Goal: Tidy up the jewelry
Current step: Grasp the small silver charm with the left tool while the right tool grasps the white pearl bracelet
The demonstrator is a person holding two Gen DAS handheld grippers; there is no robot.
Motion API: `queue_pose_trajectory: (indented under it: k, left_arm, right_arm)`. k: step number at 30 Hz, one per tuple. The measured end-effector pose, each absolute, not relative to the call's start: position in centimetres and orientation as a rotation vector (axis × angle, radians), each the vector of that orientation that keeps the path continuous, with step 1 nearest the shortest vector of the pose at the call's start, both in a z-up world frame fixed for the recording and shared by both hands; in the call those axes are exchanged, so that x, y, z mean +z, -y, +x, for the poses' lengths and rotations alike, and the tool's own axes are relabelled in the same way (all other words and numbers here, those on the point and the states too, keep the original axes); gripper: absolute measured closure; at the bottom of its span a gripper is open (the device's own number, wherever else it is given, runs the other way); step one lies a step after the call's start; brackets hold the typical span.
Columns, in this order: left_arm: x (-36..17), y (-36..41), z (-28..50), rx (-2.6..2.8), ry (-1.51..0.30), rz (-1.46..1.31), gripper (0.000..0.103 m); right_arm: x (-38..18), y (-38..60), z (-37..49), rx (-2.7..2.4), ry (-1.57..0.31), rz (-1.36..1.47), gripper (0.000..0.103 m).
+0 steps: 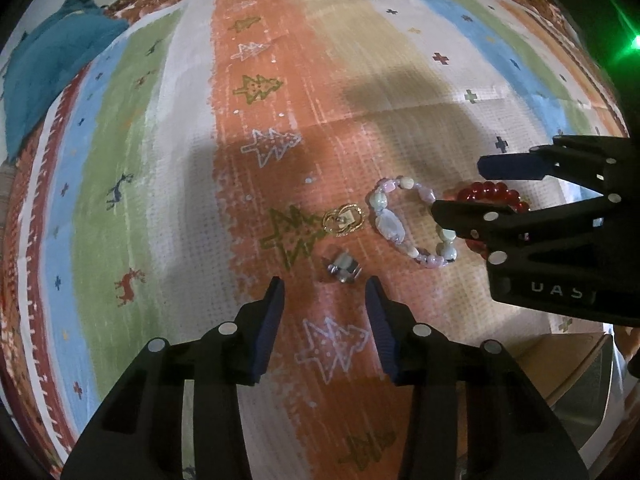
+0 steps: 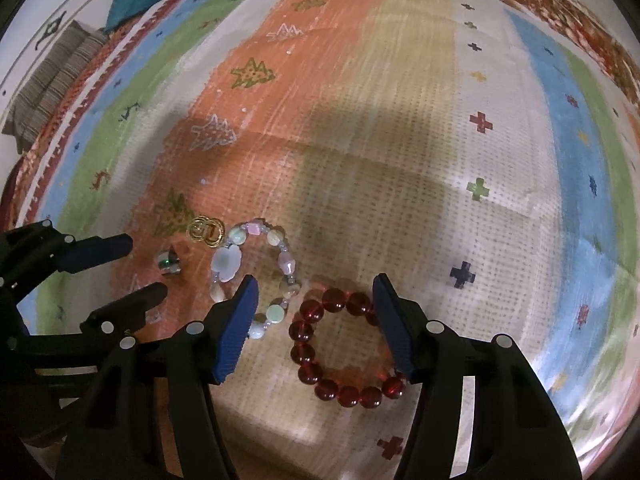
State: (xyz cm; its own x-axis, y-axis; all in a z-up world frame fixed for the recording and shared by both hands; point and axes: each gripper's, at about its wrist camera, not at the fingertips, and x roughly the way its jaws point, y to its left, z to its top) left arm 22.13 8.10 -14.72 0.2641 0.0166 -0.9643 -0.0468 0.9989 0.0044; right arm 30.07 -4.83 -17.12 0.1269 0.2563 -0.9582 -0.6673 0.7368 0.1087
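Right tongs [image 2: 314, 312] gaping, straddling red bead bracelet [image 2: 344, 348] flat on patterned cloth [image 2: 400, 140], pads not biting yet. Beads hard, glossy, light, likely slip; pinch across one strand. Left tongs [image 1: 325, 292] parted, empty, above small silver ring [image 1: 344, 269].

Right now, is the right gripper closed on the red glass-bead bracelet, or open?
Open. The right gripper straddles the red glass-bead bracelet, which lies flat on the striped cloth; neither pad visibly squeezes it.

On the striped woven cloth [image 2: 400, 128], a small silver ring [image 2: 170, 265], gold interlocked rings [image 2: 206, 231], pastel stone bracelet [image 2: 256, 276] and red bead bracelet [image 2: 340, 352] lie left to right (all close together).
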Motion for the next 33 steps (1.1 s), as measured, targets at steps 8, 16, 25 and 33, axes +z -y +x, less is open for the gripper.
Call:
queue_pose_trajectory:
  k: [8, 16, 25, 33]
  left_arm:
    - [-15.6, -8.0, 22.9, 0.032, -1.316, -0.009, 0.063]
    - [-16.2, -8.3, 23.6, 0.014, -1.311, -0.015, 0.068]
    - [-16.5, -8.1, 24.1, 0.022, -1.315, -0.001, 0.083]
    - [-15.9, -7.9, 24.0, 0.043, -1.316, 0.001, 0.083]
  right_arm:
    - [-18.1, 3.6, 30.4, 0.715, -1.291, -0.417, 0.055]
    - [-18.6, 3.2, 31.0, 0.707, -1.291, -0.432, 0.065]
    - [-18.9, 3.6, 31.1, 0.68, -1.281, -0.431, 0.087]
    - [-18.4, 3.6, 30.7, 0.689, -1.247, -0.452, 0.092]
